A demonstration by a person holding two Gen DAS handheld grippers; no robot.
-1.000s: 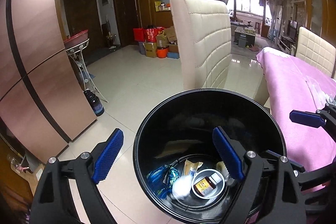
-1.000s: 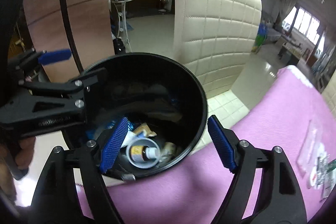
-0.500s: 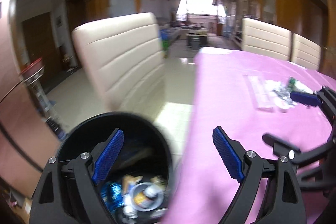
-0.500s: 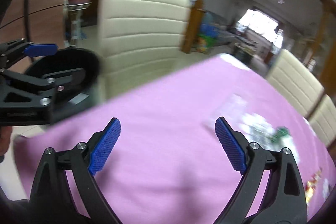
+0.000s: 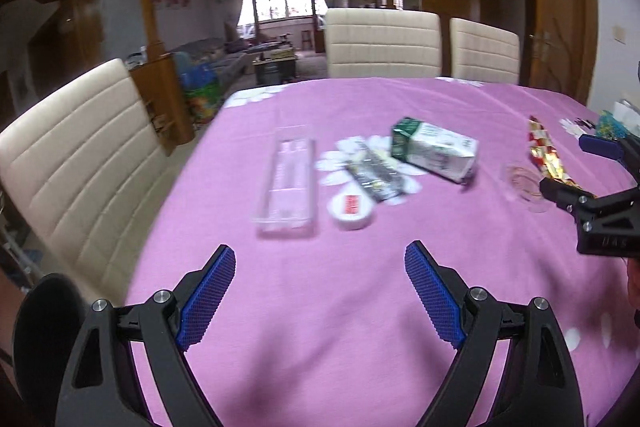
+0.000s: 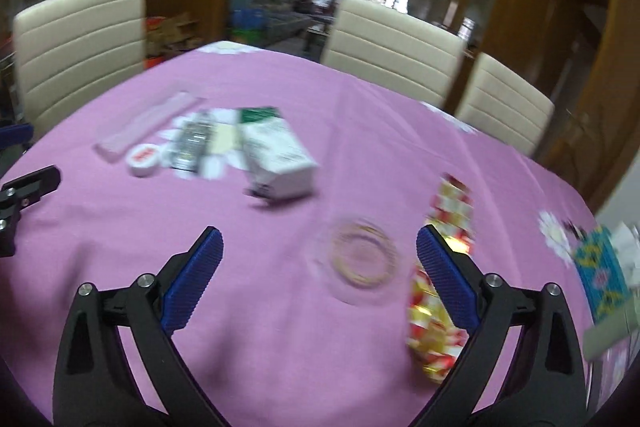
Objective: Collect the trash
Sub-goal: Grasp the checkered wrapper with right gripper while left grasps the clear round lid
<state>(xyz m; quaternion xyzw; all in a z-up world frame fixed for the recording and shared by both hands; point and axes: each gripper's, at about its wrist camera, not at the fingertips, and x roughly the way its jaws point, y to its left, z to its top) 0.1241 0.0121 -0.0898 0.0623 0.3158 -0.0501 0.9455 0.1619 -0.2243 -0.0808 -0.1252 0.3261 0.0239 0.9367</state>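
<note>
Claws both tilt down over a table (image 5: 320, 307) covered in a pink cloth, and neither holds anything. The left claw (image 5: 319, 291) stands with its blue pads wide apart above bare cloth near the table's near edge. The right claw (image 6: 319, 275) has its jaws opening, with only cloth below the gap between them. In the left wrist view the right claw shows at the right edge, level with the litter; in the right wrist view a black part of the left claw shows at the left edge.

Trash lies scattered across the middle of the table. A clear plastic tray (image 5: 286, 183) lies lengthwise at the left of the group, with a small white round cap with red print (image 5: 351, 211) just beside its near end. Next to the cap is a dark flat wrapper (image 5: 374, 175), and beyond that a green and white carton (image 5: 436, 149) lies on its side. A clear round lid (image 6: 362, 261) sits just ahead of the right claw, nearer its right finger, and a red and gold foil wrapper (image 6: 444, 267) runs along beside that finger, partly behind it. Further right is a blue patterned packet (image 6: 600, 279), blurred.

A black bin (image 5: 44, 311) shows at the lower left of the left wrist view, beside the table's edge and below a cream padded chair (image 5: 76, 163). Two more cream chairs (image 5: 382, 43) stand at the far side of the table. Behind them are wooden pillars, wooden doors and a bright window in a sitting area.
</note>
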